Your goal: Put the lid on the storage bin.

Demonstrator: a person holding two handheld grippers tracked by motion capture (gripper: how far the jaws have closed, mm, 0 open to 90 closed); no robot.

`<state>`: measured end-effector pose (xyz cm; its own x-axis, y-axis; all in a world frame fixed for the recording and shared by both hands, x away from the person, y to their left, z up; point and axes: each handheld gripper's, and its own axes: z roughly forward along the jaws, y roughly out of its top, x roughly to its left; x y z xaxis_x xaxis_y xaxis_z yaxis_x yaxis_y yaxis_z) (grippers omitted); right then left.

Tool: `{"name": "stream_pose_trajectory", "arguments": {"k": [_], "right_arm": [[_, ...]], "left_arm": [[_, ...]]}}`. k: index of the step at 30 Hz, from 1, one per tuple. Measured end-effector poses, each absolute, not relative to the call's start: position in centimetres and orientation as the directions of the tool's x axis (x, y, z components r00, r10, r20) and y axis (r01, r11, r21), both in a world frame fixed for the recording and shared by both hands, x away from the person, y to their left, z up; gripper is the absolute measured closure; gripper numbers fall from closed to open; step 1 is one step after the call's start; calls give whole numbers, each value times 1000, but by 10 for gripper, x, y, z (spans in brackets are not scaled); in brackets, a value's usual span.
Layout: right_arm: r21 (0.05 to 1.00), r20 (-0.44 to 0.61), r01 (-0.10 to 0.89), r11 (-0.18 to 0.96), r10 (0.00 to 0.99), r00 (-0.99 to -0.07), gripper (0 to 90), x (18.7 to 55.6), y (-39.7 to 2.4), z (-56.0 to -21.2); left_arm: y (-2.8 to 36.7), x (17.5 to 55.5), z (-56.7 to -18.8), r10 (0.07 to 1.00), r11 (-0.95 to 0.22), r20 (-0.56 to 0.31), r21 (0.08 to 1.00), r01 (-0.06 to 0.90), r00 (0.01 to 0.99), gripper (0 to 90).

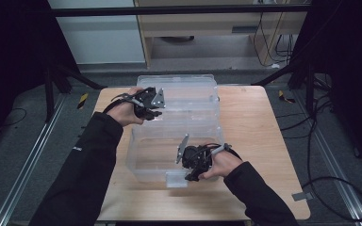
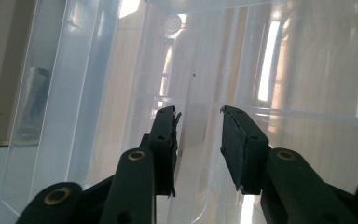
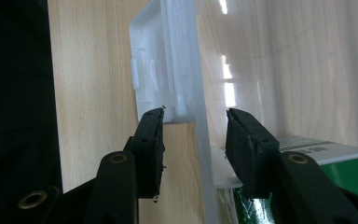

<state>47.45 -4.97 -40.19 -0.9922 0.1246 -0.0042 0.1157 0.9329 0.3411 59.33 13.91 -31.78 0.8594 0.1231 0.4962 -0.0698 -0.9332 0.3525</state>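
Observation:
A clear plastic storage box stands on the wooden table. My left gripper is at the box's far-left side. Seen along the left gripper, its jaws straddle a clear upright wall; the plastic is too see-through to tell whether the pads press on it. My right gripper is at the box's near edge, beside a white latch flap. The right gripper straddles the near rim just short of the latch, with a gap on each side of the rim.
A green-and-white printed pack lies inside the box, seen through the plastic. Bare table runs right of the box to the table edge. A wooden cabinet and loose cables are on the floor beyond.

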Motion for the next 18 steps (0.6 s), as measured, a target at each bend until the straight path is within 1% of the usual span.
{"name": "stream_pose_trajectory", "arguments": {"k": [9, 18], "right_arm": [[339, 5, 129, 932, 135, -991, 573, 475, -49, -402], [336, 4, 137, 932, 144, -990, 574, 475, -49, -402]], "left_arm": [[137, 591, -315, 108, -943, 514, 325, -76, 851, 736], [129, 589, -312, 74, -959, 527, 270, -84, 847, 761]]}}
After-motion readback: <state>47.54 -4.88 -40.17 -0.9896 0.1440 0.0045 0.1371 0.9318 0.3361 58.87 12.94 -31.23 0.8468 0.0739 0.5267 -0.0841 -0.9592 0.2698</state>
